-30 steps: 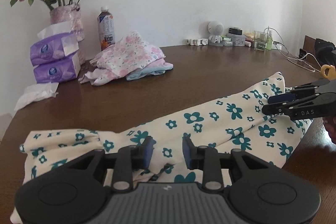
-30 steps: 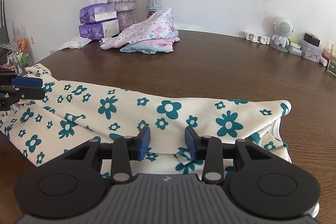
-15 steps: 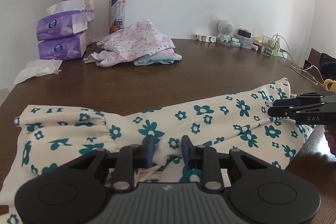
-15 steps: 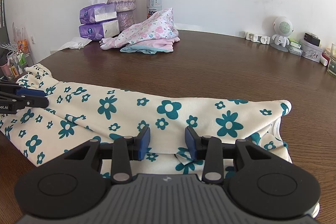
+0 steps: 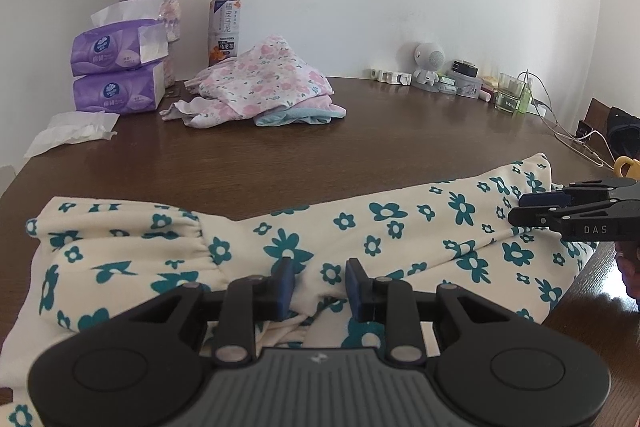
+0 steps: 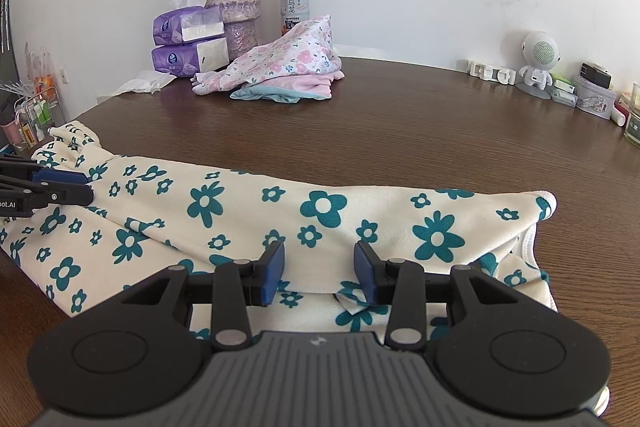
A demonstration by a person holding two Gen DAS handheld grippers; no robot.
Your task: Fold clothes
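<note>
a cream garment (image 5: pixel 400 235) printed with teal flowers lies stretched along the near edge of a dark wooden table (image 5: pixel 360 143), one end gathered with an elastic ruffle, the other end folded over near the right side. the left gripper (image 5: pixel 318 285) sits low over the garment's middle-left part, its two blue-padded fingers apart with a ridge of cloth between them; the pads do not press the fabric together. the right gripper (image 6: pixel 319 269) hangs over the other half in the same way, fingers spread, cloth bunched below and between them (a small fold of fabric peeks up near its right finger). in the left wrist view the right gripper's tips reach in from the right edge over the garment's far end, beside a bit of the person's hand (image 5: pixel 628 267). at the back of the table a heap of pink floral clothes (image 5: pixel 264 83) rests on a pale blue piece, next to a drink bottle (image 5: pixel 225 25), a vase of dried roses (image 5: pixel 154 3), two stacked purple tissue packs (image 5: pixel 118 67) and a loose tissue (image 5: pixel 76 131). a small white robot figure (image 6: pixel 538 61) stands near the wall.
</note>
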